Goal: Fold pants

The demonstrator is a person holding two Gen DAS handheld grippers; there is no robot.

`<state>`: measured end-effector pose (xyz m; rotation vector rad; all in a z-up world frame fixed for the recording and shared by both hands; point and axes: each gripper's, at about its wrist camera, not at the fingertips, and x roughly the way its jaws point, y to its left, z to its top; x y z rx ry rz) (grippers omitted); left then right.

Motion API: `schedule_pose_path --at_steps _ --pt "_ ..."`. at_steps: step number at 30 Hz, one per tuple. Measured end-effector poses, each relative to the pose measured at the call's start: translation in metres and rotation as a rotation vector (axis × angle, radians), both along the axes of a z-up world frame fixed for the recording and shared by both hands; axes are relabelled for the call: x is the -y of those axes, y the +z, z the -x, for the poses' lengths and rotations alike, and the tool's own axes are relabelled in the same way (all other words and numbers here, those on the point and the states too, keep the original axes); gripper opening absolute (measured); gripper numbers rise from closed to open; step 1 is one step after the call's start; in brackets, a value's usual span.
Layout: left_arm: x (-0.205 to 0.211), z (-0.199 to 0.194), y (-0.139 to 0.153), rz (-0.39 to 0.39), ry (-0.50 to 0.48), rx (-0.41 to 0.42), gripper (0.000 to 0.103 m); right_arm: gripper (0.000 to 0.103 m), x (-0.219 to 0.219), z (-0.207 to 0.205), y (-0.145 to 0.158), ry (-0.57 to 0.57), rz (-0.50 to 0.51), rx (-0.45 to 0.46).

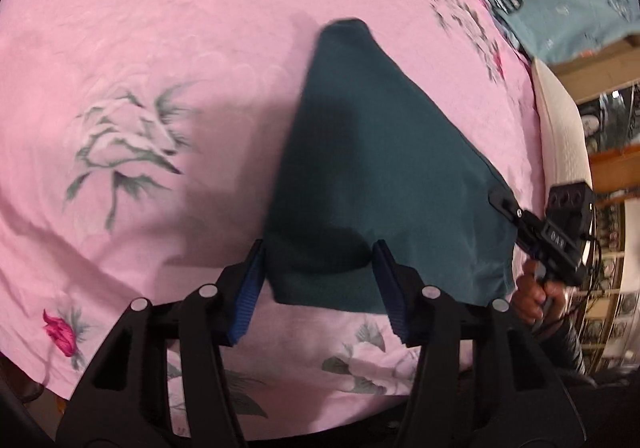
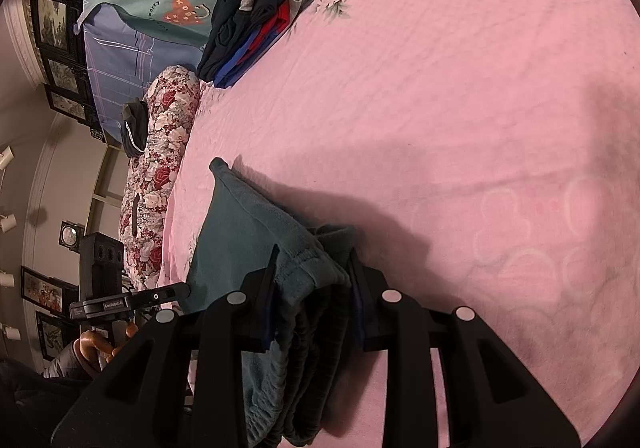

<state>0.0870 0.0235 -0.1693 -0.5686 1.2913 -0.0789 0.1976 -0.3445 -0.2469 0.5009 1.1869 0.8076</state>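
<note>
Two grippers at the teal pants (image 1: 380, 168): right gripper (image 2: 312, 280) clamps the waistband; left gripper (image 1: 320, 272), half-open, straddles a corner ungripped. Lifting now risks unfolding.

Home bedroom; pink floral bedsheet (image 2: 440, 88) (pillows (image 2: 160, 168) alongside).

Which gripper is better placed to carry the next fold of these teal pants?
Right. The right gripper already clamps the pants at the bunched waistband; the left gripper only straddles a corner, unclamped.
</note>
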Motion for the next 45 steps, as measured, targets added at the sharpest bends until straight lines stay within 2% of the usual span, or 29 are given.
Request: schedule_pose_path --at_steps 3,6,9,11,12,13,14,15,18,25,28,29,30,34,40,45 --pt "0.005 0.001 -0.001 -0.014 -0.022 -0.012 0.042 0.029 0.000 0.000 0.000 0.001 -0.001 0.001" --pt "0.004 -0.001 -0.003 -0.017 -0.019 -0.027 0.043 0.029 0.000 0.000 0.000 0.001 0.001 0.001" --pt "0.005 -0.004 -0.005 -0.001 -0.015 -0.052 0.049 0.029 0.000 0.000 0.000 0.002 0.001 -0.001" --pt "0.007 -0.006 -0.003 -0.038 -0.018 -0.095 0.049 0.029 0.000 0.000 0.001 0.005 0.001 0.000" --pt "0.010 -0.007 -0.001 -0.080 -0.017 -0.123 0.057 0.029 0.000 0.000 0.001 0.005 0.002 0.000" --pt "0.012 -0.008 0.001 -0.129 -0.013 -0.139 0.073 0.029 0.000 0.000 0.001 0.005 0.001 -0.001" --pt "0.015 -0.008 0.004 -0.205 -0.010 -0.140 0.076 0.029 0.000 0.001 0.001 0.006 0.000 0.000" --pt "0.017 -0.009 0.005 -0.246 -0.017 -0.136 0.076 0.029 0.000 0.000 0.001 0.005 0.000 0.000" --pt "0.018 -0.011 -0.005 -0.206 -0.016 -0.143 0.079 0.029 0.000 0.001 0.001 0.007 0.001 0.001" --pt "0.050 -0.024 -0.010 -0.307 -0.134 -0.164 0.081 0.029 -0.002 0.000 0.000 0.016 0.000 0.000" --pt "0.051 -0.028 -0.011 -0.307 -0.123 -0.172 0.082 0.029 -0.002 -0.001 0.001 0.017 0.001 0.000" --pt "0.050 -0.029 -0.011 -0.302 -0.118 -0.171 0.080 0.029 -0.002 -0.001 0.001 0.018 0.000 0.000" --pt "0.051 -0.030 -0.011 -0.294 -0.117 -0.166 0.074 0.029 -0.002 -0.001 0.000 0.019 -0.001 0.000" --pt "0.050 -0.034 -0.007 -0.227 -0.125 -0.158 0.038 0.029 -0.002 -0.002 0.000 0.026 0.000 -0.002" --pt "0.059 -0.045 -0.005 -0.256 -0.133 -0.145 0.026 0.029 -0.002 -0.003 0.000 0.032 0.000 -0.006" --pt "0.071 -0.036 0.005 -0.281 -0.152 -0.120 0.023 0.029 -0.004 -0.002 0.004 0.039 0.021 0.009"
